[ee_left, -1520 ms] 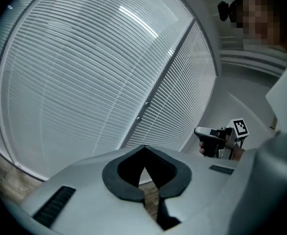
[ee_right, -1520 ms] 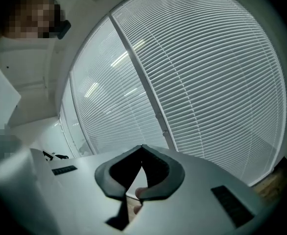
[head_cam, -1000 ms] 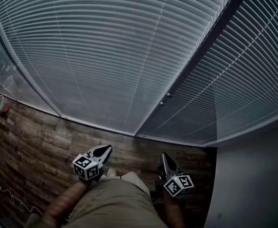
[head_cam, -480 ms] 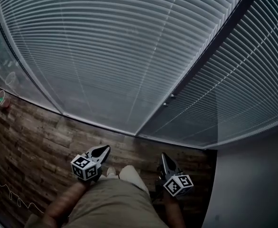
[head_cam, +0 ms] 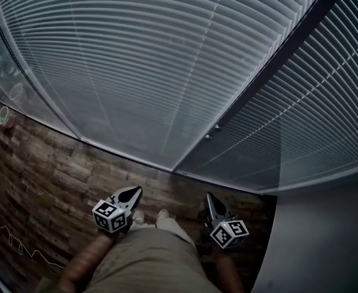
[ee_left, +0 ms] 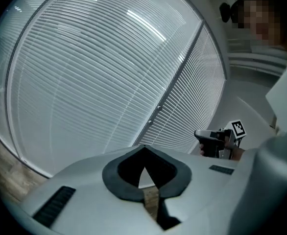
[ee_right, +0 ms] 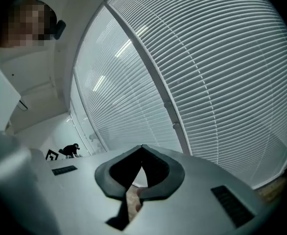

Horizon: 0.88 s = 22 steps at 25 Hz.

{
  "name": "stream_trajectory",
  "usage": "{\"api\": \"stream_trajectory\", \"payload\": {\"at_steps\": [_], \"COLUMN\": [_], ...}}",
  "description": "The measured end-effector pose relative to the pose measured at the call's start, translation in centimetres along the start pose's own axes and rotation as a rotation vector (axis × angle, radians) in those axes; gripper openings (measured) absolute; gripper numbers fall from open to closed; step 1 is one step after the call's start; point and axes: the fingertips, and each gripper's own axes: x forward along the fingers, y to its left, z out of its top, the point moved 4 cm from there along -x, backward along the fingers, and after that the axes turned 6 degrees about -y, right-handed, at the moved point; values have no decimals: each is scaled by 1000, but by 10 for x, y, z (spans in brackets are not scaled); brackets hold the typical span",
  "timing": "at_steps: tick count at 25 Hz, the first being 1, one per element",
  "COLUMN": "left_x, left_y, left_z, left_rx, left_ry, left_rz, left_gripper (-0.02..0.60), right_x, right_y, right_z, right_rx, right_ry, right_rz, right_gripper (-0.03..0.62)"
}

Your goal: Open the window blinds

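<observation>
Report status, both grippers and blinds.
Left gripper shut, empty. Right gripper shut, empty. Blinds lowered, untouched. Nothing between grippers and blinds.

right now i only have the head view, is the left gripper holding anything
observer: no, the left gripper is shut with nothing between its jaws, and it faces the closed window blinds.
operator: and the right one
observer: the right gripper is shut and empty too.
operator: any cord or wand near them
observer: none shows in either gripper view; only two small knobs sit on the post between the blinds.
</observation>
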Motion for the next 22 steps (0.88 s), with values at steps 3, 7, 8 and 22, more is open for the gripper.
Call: {"api": "stream_trajectory", "payload": {"at_steps": [3,7,8,22], "left_x": [10,18,20,66], "left_y": [-5,-10,-13,-53], "left_z": [-6,-5,-2,2], "left_rx": [-7,-11,-12,60], "left_ry": [-3,-5,-7,13], "left_rz": [14,28,31,42], "left_gripper": [12,12,12,12], "right_x": [5,12,13,-5], "right_y": [-15,-22,-22,-63], "right_z": [-1,9,13,48], "right_rx": [-26,-83,-109,-147], "right_ry": [21,17,12,-111], "right_rz": [9,3,-1,7], "right_gripper": [8,8,8,9]}}
